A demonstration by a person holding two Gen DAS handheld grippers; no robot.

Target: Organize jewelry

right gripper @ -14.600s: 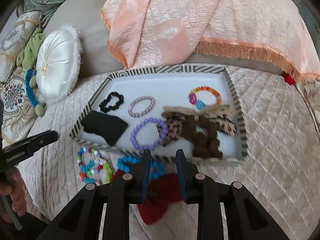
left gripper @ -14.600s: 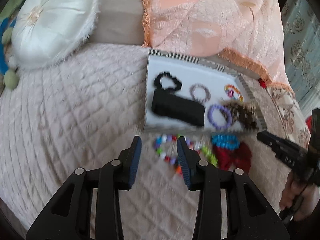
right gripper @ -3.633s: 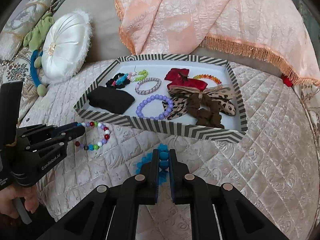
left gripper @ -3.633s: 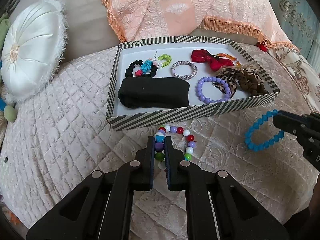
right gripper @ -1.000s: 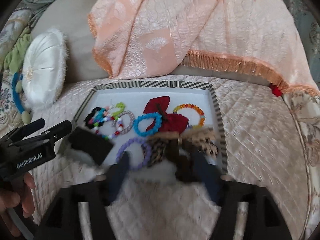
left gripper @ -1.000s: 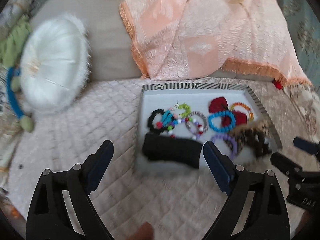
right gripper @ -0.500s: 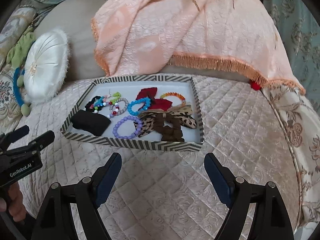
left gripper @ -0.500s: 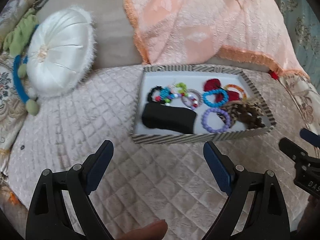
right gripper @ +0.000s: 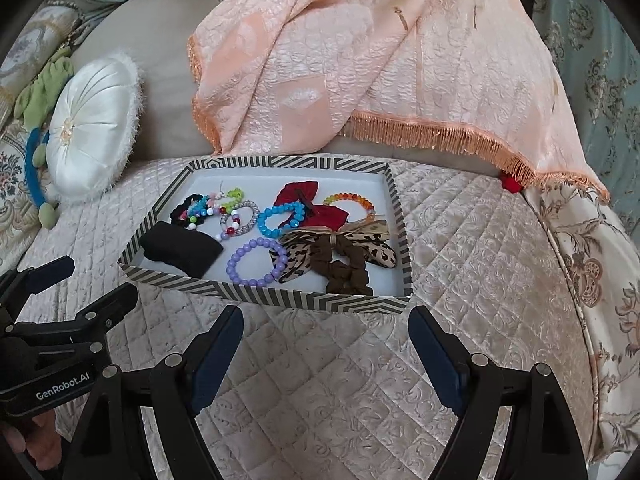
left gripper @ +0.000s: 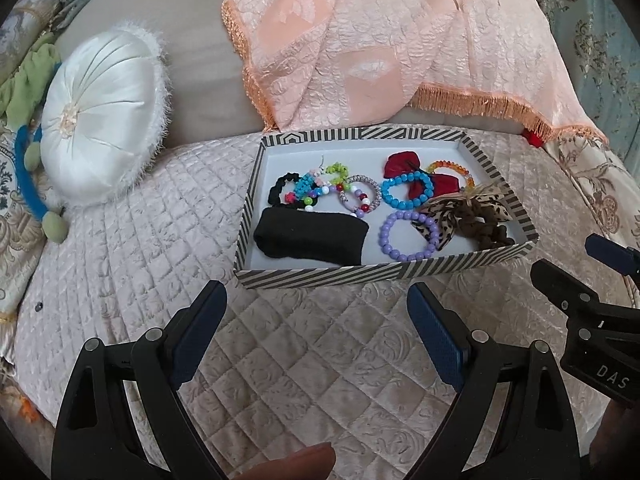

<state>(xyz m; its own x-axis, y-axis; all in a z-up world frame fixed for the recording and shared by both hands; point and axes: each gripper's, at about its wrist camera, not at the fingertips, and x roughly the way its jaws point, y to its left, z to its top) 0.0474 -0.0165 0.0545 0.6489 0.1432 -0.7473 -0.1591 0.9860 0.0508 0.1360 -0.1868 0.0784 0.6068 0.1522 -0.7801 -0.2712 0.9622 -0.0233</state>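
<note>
Left tool (left gripper: 316,312) spread wide and empty above the quilted bed cover (left gripper: 140,248), striped tray (left gripper: 360,274) just beyond holding black pouch (left gripper: 312,236), purple bracelet (left gripper: 404,236), blue bracelet (left gripper: 406,190), leopard bow (left gripper: 460,212), right tool (right gripper: 326,336) likewise wide, holding nothing.

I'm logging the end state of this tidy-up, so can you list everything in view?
tray: one, striped rim, on quilted cover
black cloth roll: one, tray front left
black scrunchie: one, tray back left
mixed bead strands: multicoloured, count unclear, over scrunchie
silver bracelet: one, tray middle
blue bracelet: one, on red bow
orange bracelet: one, tray back right
purple bracelet: one, tray front
leopard bow: one, tray right
brown scrunchie: one, tray right
round cushion: one, white, left
peach throw: one, behind tray
left gripper: open, empty
right gripper: open, empty
</note>
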